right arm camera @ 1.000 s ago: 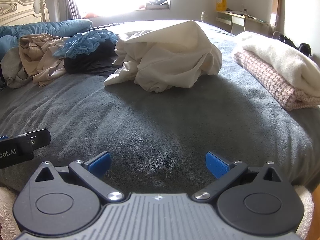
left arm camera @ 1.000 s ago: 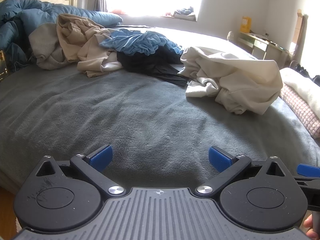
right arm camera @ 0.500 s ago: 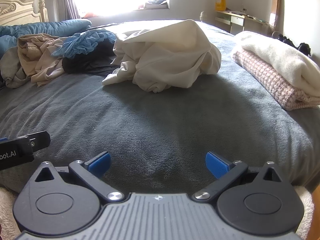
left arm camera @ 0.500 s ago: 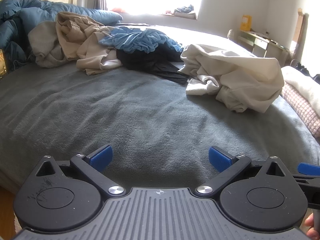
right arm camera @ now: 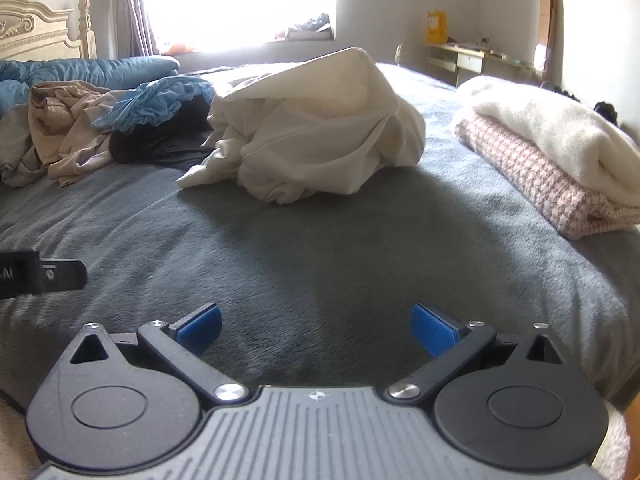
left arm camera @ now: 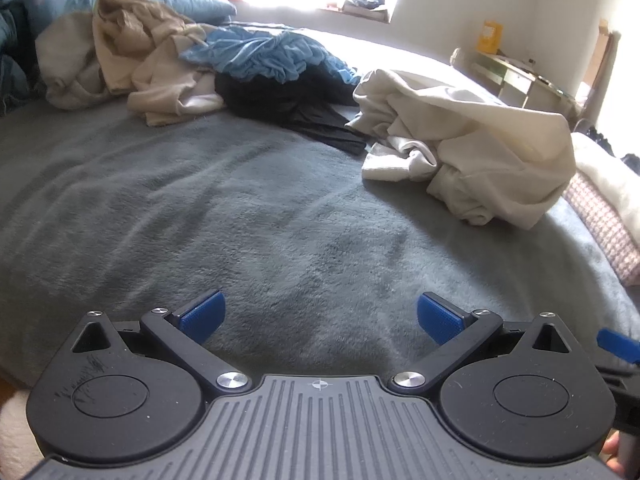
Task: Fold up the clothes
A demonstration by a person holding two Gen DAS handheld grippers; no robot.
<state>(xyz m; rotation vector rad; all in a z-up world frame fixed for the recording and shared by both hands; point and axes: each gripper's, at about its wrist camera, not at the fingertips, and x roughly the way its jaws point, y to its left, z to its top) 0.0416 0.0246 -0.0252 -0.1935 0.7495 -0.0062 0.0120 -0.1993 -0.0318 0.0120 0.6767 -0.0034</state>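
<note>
Both grippers have edged closer to the laundry. The left gripper (left arm camera: 319,317) and right gripper (right arm camera: 316,329) hover with jaws spread, empty, above the grey blanket (right arm camera: 320,248). Beyond lies the crumpled cream garment (right arm camera: 320,128); farther left, the mixed clothes pile (left arm camera: 192,64).

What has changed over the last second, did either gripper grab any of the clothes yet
Nothing was grabbed. Both the left gripper and the right gripper eased forward over the grey blanket, so the cream garment looks a bit nearer. Both stayed open and empty. The clothes pile and the folded stack lie as they did.
</note>
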